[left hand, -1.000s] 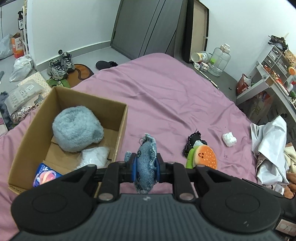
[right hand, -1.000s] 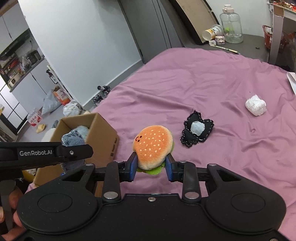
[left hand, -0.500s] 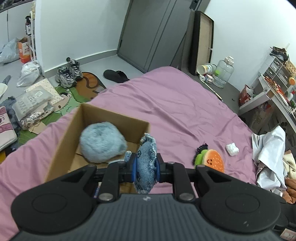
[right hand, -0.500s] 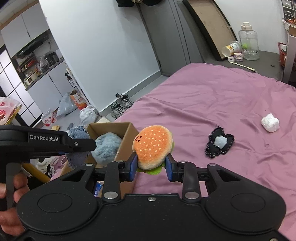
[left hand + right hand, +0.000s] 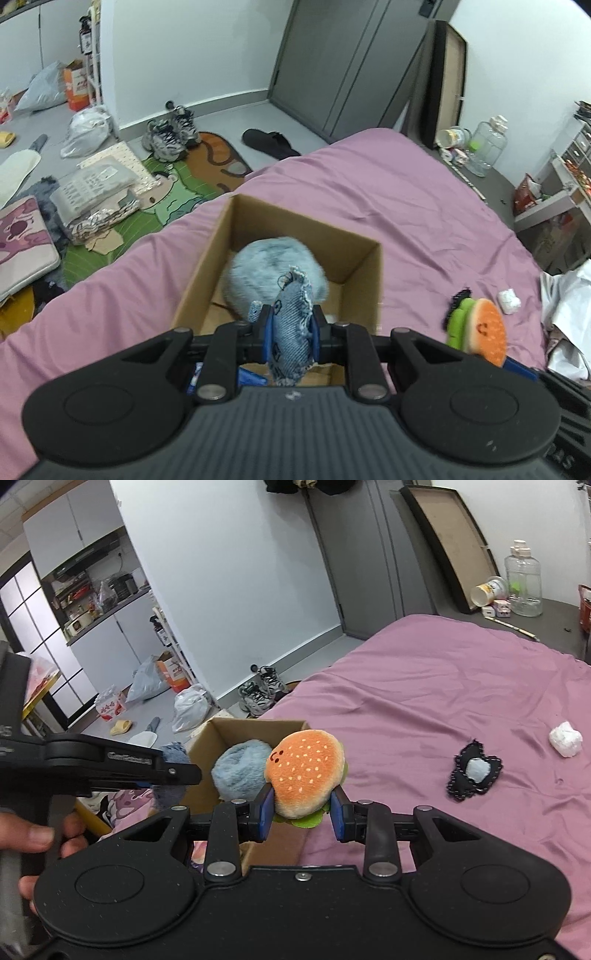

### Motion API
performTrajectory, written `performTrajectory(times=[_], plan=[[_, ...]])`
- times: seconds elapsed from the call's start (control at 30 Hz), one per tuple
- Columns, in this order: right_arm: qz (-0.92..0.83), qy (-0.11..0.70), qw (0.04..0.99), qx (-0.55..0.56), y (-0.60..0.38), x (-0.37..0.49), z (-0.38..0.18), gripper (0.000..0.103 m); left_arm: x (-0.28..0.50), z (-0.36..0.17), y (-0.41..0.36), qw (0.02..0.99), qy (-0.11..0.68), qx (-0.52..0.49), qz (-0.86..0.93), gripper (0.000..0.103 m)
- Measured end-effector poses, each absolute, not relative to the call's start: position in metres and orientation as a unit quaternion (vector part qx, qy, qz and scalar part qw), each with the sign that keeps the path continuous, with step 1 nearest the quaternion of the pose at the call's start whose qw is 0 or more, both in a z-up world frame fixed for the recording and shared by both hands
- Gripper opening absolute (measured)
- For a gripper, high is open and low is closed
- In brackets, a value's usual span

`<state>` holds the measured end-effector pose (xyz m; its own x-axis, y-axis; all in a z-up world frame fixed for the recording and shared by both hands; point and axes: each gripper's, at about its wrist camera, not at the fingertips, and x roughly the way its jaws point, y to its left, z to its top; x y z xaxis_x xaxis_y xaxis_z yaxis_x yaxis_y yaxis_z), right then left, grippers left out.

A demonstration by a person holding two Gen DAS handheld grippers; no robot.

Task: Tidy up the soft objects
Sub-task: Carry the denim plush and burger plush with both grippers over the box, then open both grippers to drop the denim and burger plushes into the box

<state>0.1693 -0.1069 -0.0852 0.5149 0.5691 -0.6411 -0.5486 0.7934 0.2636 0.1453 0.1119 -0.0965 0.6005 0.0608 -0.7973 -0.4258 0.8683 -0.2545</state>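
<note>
My left gripper (image 5: 291, 338) is shut on a blue denim plush (image 5: 291, 332) and holds it above the near end of an open cardboard box (image 5: 369, 266) on the purple bed. A fluffy grey-blue plush (image 5: 269, 266) lies inside the box. My right gripper (image 5: 302, 812) is shut on a burger plush (image 5: 304, 771) and holds it above the bed, just right of the box (image 5: 236, 727). The burger plush also shows in the left wrist view (image 5: 484, 330). A black lace-edged soft piece (image 5: 472, 771) and a white wad (image 5: 565, 738) lie on the bed to the right.
The purple bedsheet (image 5: 424, 206) spreads ahead and to the right. The floor to the left holds shoes (image 5: 170, 133), bags, mats and a slipper. A white cloth pile (image 5: 569, 306) lies at the bed's right edge. A water jug (image 5: 522, 579) and cup stand behind the bed.
Both grippers have moved left towards the box while holding their plush toys. The denim plush is now over the box's near end, and the burger plush is right beside the box.
</note>
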Motion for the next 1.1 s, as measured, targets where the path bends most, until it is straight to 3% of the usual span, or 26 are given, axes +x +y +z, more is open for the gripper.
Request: performTrajectory(times=[0.33,0.53,0.63,0.77,0.83,0.9,1.1], plan=[[0.354,0.373,0.858,-0.001,-0.081,0.156,-0.089,0.031,0.153,-0.113,0.134,0.860,0.435,-0.214,0.159,0.023],[0.374,0.380,0.846,-0.013,-0.068,0.152,-0.094,0.031,0.148,-0.115,0.139,0.860,0.433,-0.217,0.162,0.044],[0.383,0.388,0.839,-0.016,-0.063,0.150,-0.094,0.032,0.149,-0.116,0.137,0.858,0.437,-0.211,0.167,0.062],[0.393,0.390,0.832,-0.029,-0.060,0.146,-0.092,0.046,0.152,-0.115,0.132,0.856,0.444,-0.201,0.170,0.074],[0.387,0.388,0.835,-0.039,-0.060,0.146,-0.087,0.062,0.152,-0.110,0.127,0.859,0.442,-0.192,0.173,0.078],[0.380,0.382,0.842,-0.034,-0.066,0.147,-0.079,0.068,0.150,-0.105,0.122,0.865,0.433,-0.185,0.173,0.085],[0.342,0.393,0.854,-0.012,-0.089,0.157,-0.071,0.074,0.152,-0.092,0.109,0.872,0.426,-0.172,0.169,0.086]])
